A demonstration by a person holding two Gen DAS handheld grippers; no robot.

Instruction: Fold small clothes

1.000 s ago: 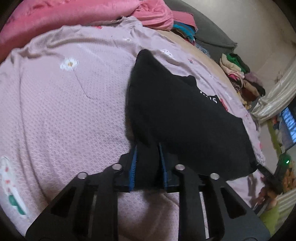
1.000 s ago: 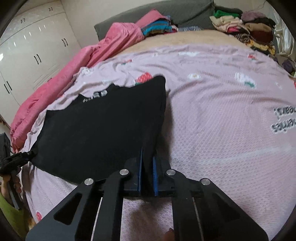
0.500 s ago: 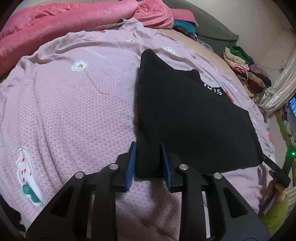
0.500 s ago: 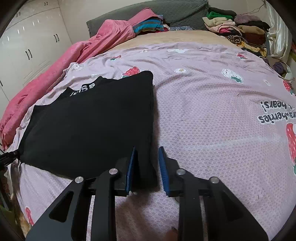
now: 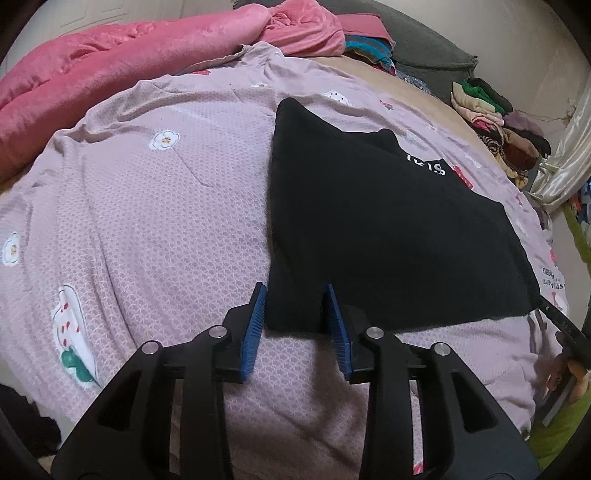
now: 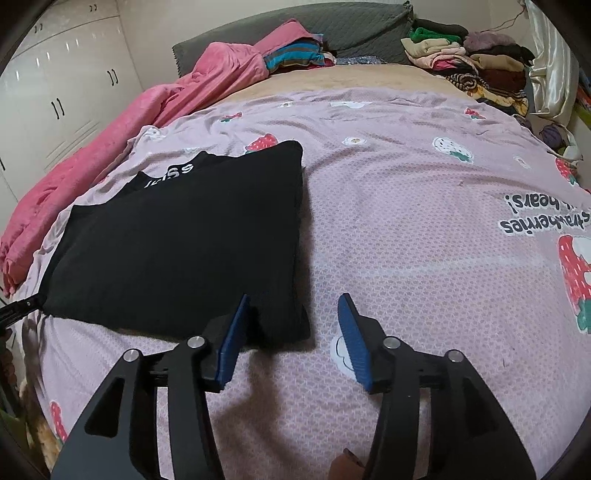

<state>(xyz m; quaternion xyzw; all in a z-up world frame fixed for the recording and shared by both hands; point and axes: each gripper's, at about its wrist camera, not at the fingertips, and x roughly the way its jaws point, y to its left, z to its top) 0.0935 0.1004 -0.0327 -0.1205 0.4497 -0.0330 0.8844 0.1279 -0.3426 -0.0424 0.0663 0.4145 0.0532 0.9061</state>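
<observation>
A black garment [image 5: 384, 229] with white lettering lies flat and folded on the pink patterned bedsheet [image 5: 147, 229]; it also shows in the right wrist view [image 6: 177, 251]. My left gripper [image 5: 295, 291] is open, its blue pads either side of the garment's near left corner, not pinching it. My right gripper [image 6: 293, 301] is open wide at the garment's near right corner, which lies between the pads close to the left one.
A pink blanket [image 5: 110, 66] is bunched along the bed's left side. Piles of clothes [image 6: 472, 62] sit at the far right corner by a grey headboard [image 6: 354, 26]. White wardrobe doors [image 6: 55, 96] stand at left. The sheet [image 6: 443, 221] spreads right of the garment.
Both grippers held the garment's near corners a second ago, laid it down flat, and have opened and let go; the right gripper opened wider.
</observation>
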